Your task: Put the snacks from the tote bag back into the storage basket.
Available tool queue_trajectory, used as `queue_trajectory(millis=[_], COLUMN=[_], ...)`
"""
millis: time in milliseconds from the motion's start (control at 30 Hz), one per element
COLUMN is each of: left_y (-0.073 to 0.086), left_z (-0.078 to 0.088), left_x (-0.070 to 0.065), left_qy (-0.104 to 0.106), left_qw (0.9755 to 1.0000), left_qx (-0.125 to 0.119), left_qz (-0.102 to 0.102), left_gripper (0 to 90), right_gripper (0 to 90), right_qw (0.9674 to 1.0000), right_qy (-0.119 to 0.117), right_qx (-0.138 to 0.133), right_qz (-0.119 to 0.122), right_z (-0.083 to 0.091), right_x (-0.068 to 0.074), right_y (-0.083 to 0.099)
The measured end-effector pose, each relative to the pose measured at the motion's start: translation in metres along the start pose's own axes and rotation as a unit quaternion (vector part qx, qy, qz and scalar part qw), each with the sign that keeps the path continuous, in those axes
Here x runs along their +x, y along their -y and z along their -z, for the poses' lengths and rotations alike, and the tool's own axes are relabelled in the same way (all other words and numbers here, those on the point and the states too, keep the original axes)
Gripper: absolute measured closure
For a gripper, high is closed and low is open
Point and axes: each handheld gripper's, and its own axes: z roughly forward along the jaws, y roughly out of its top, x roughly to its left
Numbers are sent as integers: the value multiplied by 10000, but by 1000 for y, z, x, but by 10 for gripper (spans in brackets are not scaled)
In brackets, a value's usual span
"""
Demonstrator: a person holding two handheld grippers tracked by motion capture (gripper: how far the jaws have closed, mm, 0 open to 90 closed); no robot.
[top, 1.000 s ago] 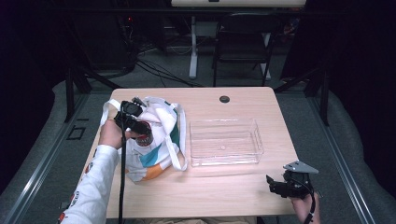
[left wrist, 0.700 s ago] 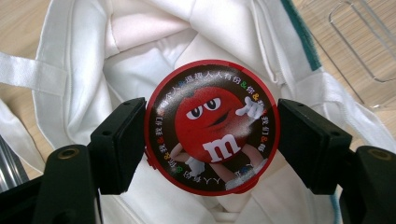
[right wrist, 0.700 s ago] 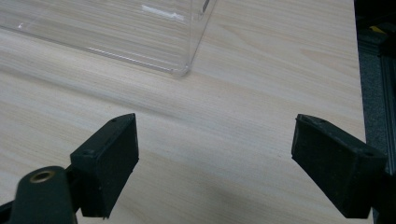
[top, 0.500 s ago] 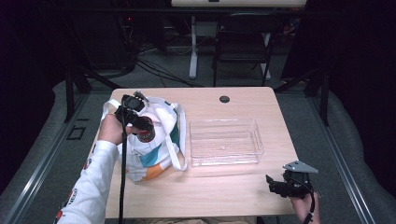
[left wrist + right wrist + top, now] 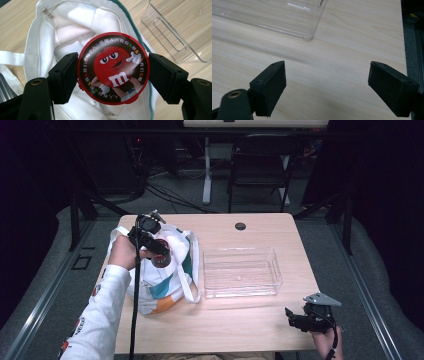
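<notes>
Dark room, grey floor (image 5: 370, 270), folding chair (image 5: 260, 167)

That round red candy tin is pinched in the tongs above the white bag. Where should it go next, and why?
Probably carry it sideways to the clear tray. The left tongs grip the round tin by its sides, above the open white bag. The tray beside the bag looks empty, and the right tongs wait open above the table.
</notes>
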Motion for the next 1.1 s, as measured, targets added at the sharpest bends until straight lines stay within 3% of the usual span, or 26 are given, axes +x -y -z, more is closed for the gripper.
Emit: queue_trajectory(millis=[467, 1100], left_y=[-19, -53], left_z=[7, 7], left_x=[-19, -61], left_qy=[33, 173], left_qw=[9996, 9972], left_qx=[23, 4], left_qz=[-288, -733], left_gripper=[272, 272], right_gripper=[144, 144], right_qw=[10000, 10000], right_qy=[11, -19], right_qx=[1, 2], right_qz=[-15, 11], right_z=[1, 2], right_x=[0, 0], right_y=[0, 0])
